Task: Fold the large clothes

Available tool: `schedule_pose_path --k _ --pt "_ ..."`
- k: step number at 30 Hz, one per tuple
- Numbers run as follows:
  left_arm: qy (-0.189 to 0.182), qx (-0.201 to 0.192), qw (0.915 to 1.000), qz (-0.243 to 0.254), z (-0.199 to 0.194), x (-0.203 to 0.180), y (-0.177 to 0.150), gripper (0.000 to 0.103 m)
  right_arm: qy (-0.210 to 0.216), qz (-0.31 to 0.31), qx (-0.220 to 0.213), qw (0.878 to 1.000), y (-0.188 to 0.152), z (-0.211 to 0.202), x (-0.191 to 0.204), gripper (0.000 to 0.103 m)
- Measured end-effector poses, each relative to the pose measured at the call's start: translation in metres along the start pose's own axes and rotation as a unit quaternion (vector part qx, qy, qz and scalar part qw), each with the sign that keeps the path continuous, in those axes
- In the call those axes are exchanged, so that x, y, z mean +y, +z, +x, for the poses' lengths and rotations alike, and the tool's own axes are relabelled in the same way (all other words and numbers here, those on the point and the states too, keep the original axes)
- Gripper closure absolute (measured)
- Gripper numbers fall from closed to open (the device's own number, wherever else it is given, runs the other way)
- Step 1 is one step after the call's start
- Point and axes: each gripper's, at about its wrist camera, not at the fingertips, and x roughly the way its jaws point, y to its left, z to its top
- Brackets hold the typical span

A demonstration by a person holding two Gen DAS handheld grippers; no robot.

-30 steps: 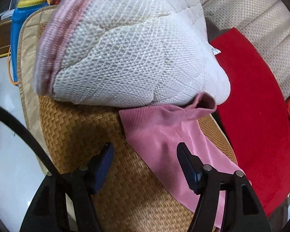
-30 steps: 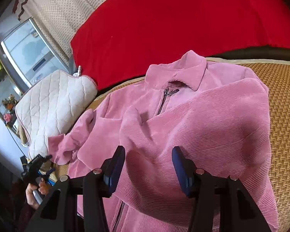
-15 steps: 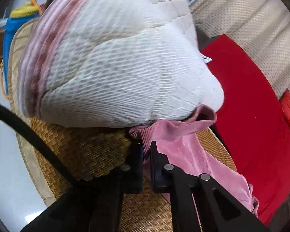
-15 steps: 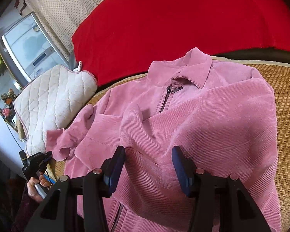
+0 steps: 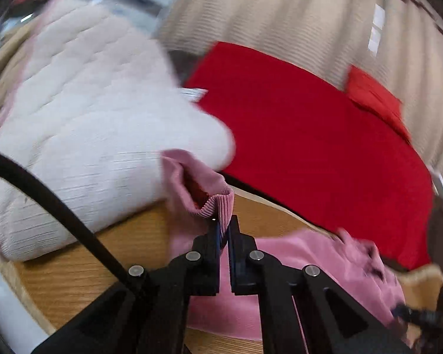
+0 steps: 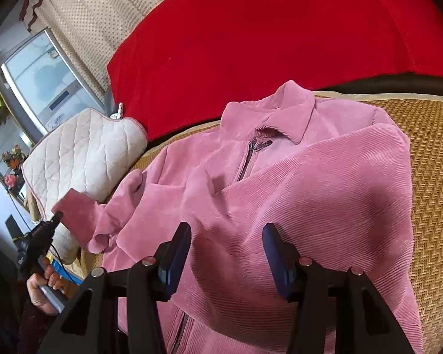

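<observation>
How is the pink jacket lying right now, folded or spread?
Partly folded: one sleeve lies across the pink jacket front; the other sleeve's cuff is lifted in the shut left gripper.

Left wrist view: heavy motion blur, esp. background. Right wrist view sharp, bright daylight; fisheye edges dark & bent.

The left gripper [image 5: 225, 230] has its two black fingers pressed together on a pink cuff [image 5: 214, 205], lifted and tipped over to one side, though the left wrist view is blurred. From the right wrist view it sits at the far left, gripped by a hand [image 6: 45, 284]. The right gripper [image 6: 226, 253] stands with its blue-padded fingers [image 6: 177, 255] apart, angled downward, nothing between them.
</observation>
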Motion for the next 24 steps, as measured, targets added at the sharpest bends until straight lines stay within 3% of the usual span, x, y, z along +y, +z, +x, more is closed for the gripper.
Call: schedule_pose_path --k 4,7,11,14,15,16,17,18,21,23,24 --pt "-0.056 0.038 0.9944 0.080 0.002 -0.067 -0.008 0.099 0.002 0.005 -0.006 1.000 0.002 -0.004 -0.002 0.049" --pt "-0.116 0.077 0.9832 0.117 0.004 -0.122 -0.014 0.099 0.008 0.017 -0.012 1.000 0.004 -0.008 -0.005 0.049" --pt "-0.218 0.111 0.9558 0.162 0.002 -0.204 -0.016 0.099 0.012 0.039 -0.027 0.999 0.011 -0.017 -0.015 0.049" --pt "-0.293 0.130 0.9272 0.194 -0.014 -0.260 -0.022 0.096 0.025 0.068 -0.041 0.997 0.017 -0.026 -0.028 0.048" --pt "-0.317 0.144 0.9170 0.195 -0.015 -0.273 -0.022 0.091 0.035 0.084 -0.045 0.995 0.018 -0.029 -0.035 0.042" --pt "-0.325 0.151 0.9138 0.192 -0.015 -0.277 -0.020 0.070 0.053 0.107 -0.050 0.992 0.020 -0.033 -0.043 0.038" --pt "-0.323 0.155 0.9153 0.184 -0.012 -0.277 -0.018 0.037 0.069 0.129 -0.054 0.988 0.021 -0.035 -0.050 0.027" --pt "-0.318 0.153 0.9196 0.174 -0.012 -0.273 -0.017 0.027 0.082 0.148 -0.058 0.984 0.022 -0.038 -0.056 0.024" --pt "-0.277 0.149 0.9412 0.124 0.006 -0.237 -0.012 0.025 0.113 0.198 -0.055 0.972 0.023 -0.037 -0.074 0.024" --pt "-0.232 0.149 0.9548 0.112 0.019 -0.211 -0.011 0.025 0.127 0.218 -0.048 0.966 0.023 -0.033 -0.079 0.024" --pt "-0.189 0.155 0.9639 0.106 0.031 -0.193 -0.013 0.025 0.127 0.220 -0.042 0.966 0.023 -0.030 -0.080 0.024"
